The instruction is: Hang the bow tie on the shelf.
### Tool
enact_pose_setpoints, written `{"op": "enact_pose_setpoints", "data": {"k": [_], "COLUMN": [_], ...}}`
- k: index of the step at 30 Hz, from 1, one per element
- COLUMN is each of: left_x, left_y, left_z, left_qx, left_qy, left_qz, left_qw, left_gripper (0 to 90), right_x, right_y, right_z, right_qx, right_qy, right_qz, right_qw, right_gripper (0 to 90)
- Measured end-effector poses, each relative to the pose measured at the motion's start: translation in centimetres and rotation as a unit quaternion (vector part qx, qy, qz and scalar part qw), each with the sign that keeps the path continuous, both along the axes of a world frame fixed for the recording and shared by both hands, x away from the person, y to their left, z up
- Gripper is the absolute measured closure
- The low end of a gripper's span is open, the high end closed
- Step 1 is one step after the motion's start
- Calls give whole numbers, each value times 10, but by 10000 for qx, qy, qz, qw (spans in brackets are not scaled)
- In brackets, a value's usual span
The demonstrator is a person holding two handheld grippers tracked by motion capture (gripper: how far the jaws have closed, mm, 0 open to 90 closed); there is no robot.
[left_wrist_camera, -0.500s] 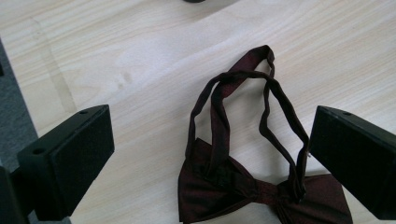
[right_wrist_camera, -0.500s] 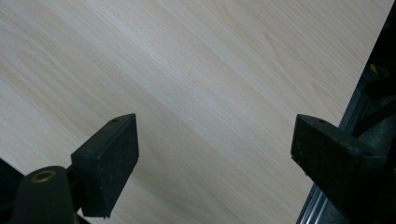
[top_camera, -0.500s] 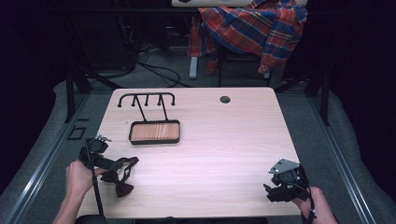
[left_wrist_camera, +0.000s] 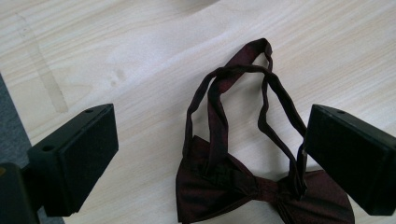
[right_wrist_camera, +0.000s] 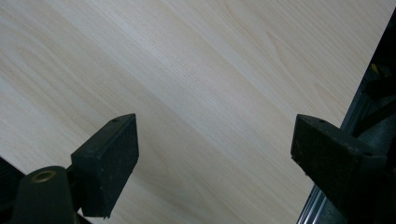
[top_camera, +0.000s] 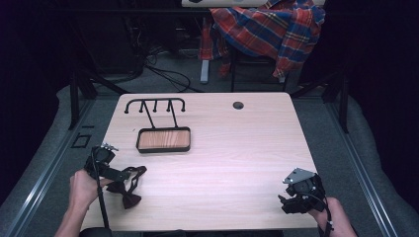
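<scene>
Fingers [left_wrist_camera: 74, 163] of the left gripper [left_wrist_camera: 205, 163] stand wide over a dark red bow tie [left_wrist_camera: 243, 186], which lies on the desk [left_wrist_camera: 140, 56] between them with its strap looped ahead, not yet gripped. Right gripper [right_wrist_camera: 215, 158] hangs open over bare wood. Farther off, the wooden tray [top_camera: 163, 140] and hook rack [top_camera: 154, 104] wait empty, so the putting-away appears barely begun.

No legible text or labels anywhere.
</scene>
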State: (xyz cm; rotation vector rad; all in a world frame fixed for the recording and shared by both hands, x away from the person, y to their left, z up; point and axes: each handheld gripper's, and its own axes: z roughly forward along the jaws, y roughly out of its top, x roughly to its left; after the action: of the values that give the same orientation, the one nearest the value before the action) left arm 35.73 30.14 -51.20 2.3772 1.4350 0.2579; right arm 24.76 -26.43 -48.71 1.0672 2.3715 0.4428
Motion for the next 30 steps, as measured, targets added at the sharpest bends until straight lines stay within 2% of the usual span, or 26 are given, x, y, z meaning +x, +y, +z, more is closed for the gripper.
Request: {"op": "enact_pose_setpoints", "data": {"k": [8, 12, 15, 20, 22, 25, 30], "left_x": [3, 8, 10, 15, 18, 22, 27], "left_y": [-1, 0, 0, -3, -4, -9, -14], "left_z": [-2, -5, -7, -11, -12, -13, -16], "left_qx": [52, 20, 19, 25, 63, 156, 264], "left_qy": [26, 92, 141, 201, 214, 227, 311], "left_qz": [-73, -115, -135, -178, -212, -296, -417], "left_qw": [10000, 9999, 9998, 9996, 9995, 9992, 9983], "left_gripper": [73, 149, 158, 235, 301, 354, 405], "right_x": [0, 0, 0, 0, 0, 0, 1], "right_y": [0, 1, 1, 2, 2, 2, 2], "right_z": [1, 0, 0, 0, 0, 0, -1], "right_qx": [-49, -63, -87, -86, -106, -116, -123], "right_qy": [-1, -1, 0, 17, 18, 17, 23], "right_qz": [1, -11, -18, -15, -15, -20, -15], "right_qw": [10000, 10000, 10000, 10000, 9999, 9999, 9999], "right_gripper": [148, 148, 148, 148, 148, 148, 148]}}
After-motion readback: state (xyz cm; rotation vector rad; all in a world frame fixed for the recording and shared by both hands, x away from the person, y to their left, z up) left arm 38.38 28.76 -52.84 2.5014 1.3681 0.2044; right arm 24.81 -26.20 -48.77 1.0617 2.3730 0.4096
